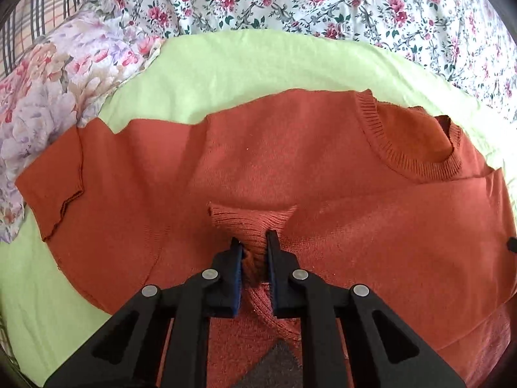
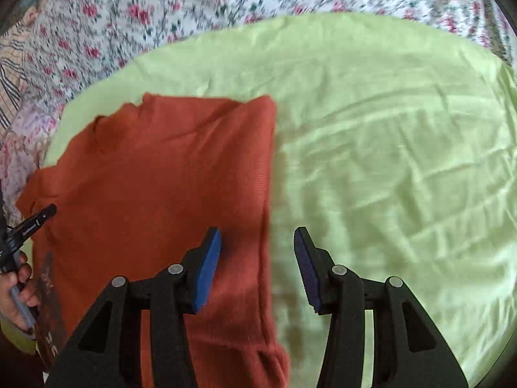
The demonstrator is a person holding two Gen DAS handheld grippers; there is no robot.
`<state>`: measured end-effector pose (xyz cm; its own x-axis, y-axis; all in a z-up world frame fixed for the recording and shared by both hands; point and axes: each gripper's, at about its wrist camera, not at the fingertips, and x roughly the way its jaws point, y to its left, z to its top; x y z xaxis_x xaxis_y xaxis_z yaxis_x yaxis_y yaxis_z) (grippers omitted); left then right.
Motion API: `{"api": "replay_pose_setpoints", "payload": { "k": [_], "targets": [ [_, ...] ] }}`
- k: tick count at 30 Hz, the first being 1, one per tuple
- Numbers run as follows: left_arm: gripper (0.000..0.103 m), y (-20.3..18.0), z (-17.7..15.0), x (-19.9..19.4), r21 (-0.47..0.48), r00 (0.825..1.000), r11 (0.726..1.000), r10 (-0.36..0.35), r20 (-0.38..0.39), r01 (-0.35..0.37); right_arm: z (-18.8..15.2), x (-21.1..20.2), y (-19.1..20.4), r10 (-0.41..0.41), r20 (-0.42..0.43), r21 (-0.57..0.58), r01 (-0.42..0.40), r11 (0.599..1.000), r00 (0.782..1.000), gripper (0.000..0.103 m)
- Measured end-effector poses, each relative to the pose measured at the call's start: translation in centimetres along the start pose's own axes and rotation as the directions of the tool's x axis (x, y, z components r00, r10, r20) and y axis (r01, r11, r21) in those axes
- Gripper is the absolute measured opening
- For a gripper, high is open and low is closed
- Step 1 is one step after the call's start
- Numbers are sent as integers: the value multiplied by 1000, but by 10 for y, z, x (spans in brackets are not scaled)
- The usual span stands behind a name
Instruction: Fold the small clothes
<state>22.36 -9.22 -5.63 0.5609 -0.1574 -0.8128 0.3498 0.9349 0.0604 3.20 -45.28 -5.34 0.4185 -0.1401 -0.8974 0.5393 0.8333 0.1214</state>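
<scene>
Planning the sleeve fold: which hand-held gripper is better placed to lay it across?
Left, probably. The left hand-held gripper is already shut on the sweater's ribbed cuff; the right hand-held gripper hangs open over its edge.

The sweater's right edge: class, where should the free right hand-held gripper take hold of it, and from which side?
Grip the sweater at its straight right edge, coming from the bare green sheet on the right. That edge lies flat and clear there, and the open right hand-held gripper already straddles it. The left hand-held gripper pinches a ribbed cuff, so avoid that side.
</scene>
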Motion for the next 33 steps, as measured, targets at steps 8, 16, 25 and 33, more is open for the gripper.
{"api": "replay_pose_setpoints", "payload": {
  "k": [8, 16, 25, 33],
  "targets": [
    [29, 10, -6, 0, -5, 999, 1000, 25, -25, -25, 4, 7, 10, -67, -15, -87, 65, 994, 998, 21],
    [39, 63, -34, -40, -31, 983, 982, 185, 0, -184, -19, -36, 46, 68, 54, -110, -61, 992, 996, 48],
    [72, 151, -8, -6, -40, 915, 914, 401, -46, -403, -53, -14, 123, 225, -77, -234, -237, 943, 971, 51],
    [31, 189, 35, 48, -58, 919, 919, 386, -85, -391, -57, -1, 144, 255, -127, -254, -280, 926, 958, 51]
  ]
}}
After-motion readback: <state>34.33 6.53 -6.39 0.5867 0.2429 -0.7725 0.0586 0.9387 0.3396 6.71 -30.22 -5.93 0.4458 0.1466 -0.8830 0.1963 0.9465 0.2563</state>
